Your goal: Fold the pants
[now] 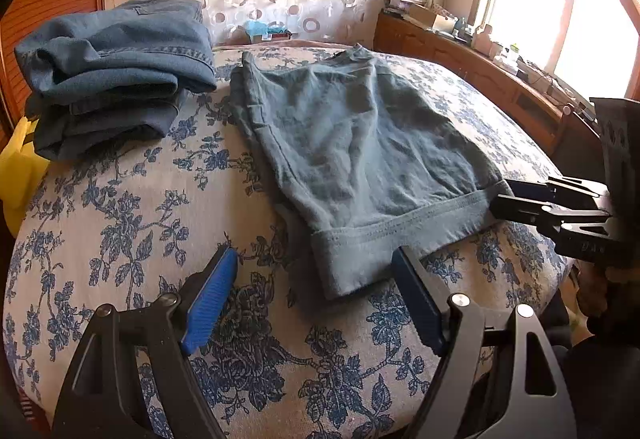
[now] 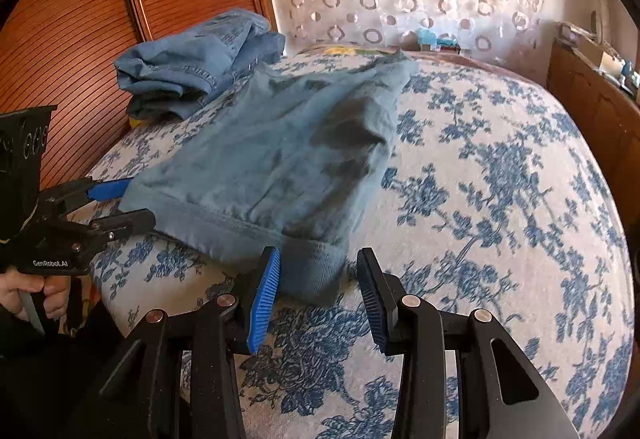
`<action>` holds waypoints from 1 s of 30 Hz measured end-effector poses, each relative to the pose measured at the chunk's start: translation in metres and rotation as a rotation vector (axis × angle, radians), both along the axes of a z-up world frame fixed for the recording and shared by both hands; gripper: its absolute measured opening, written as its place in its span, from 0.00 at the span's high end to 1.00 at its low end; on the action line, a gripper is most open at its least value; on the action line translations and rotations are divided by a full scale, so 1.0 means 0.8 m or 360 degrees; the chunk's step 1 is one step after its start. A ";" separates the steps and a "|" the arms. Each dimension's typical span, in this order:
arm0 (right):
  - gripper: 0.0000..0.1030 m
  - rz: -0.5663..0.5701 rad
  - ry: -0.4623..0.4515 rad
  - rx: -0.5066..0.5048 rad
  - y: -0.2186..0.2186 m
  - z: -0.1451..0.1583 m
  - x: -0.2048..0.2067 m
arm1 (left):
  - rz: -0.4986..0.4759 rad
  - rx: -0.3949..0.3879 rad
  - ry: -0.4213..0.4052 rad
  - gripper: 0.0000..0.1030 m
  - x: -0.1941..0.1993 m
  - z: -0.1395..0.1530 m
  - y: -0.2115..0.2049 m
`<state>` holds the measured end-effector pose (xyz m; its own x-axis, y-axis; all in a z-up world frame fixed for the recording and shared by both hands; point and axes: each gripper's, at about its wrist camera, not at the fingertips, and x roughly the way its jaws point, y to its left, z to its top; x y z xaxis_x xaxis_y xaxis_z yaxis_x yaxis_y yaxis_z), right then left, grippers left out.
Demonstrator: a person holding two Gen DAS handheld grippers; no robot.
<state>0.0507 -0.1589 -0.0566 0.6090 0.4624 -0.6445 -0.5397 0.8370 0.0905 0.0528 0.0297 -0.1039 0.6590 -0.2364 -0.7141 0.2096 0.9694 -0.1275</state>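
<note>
Where the bed with its blue-floral white cover meets its near edge, the grey-blue cotton pants lie partly folded, waistband hem nearest. The left gripper is released, jaws spread around the hem's left corner. The right gripper is released at the hem's right corner, not clamping. Folded blue denim jeans sit toward the far-left corner.

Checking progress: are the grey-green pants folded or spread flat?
Folded: the grey-green pants lie doubled over, cuffs stacked at the near bed edge.
</note>
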 end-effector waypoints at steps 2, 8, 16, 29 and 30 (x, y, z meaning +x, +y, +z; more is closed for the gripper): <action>0.67 0.0012 0.0004 0.0005 0.000 -0.001 -0.001 | -0.0009 -0.0006 -0.0002 0.23 -0.003 0.000 0.001; 0.84 0.0003 -0.0001 0.0017 -0.006 -0.001 -0.003 | -0.0040 -0.0075 0.0003 0.41 -0.010 0.004 0.006; 0.89 0.0030 0.0006 0.0049 -0.011 0.002 -0.011 | -0.0072 -0.0094 0.0023 0.55 -0.017 0.006 0.003; 0.82 -0.0011 0.0065 0.0109 -0.009 -0.003 0.002 | -0.0057 -0.0046 -0.0004 0.58 -0.016 0.004 -0.002; 0.81 -0.0013 0.0061 0.0106 -0.007 -0.003 0.002 | -0.0056 -0.0040 -0.0007 0.58 -0.016 0.004 -0.003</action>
<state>0.0526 -0.1646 -0.0594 0.5882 0.5000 -0.6356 -0.5279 0.8328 0.1666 0.0400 0.0275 -0.1006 0.6530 -0.2775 -0.7047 0.2442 0.9579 -0.1510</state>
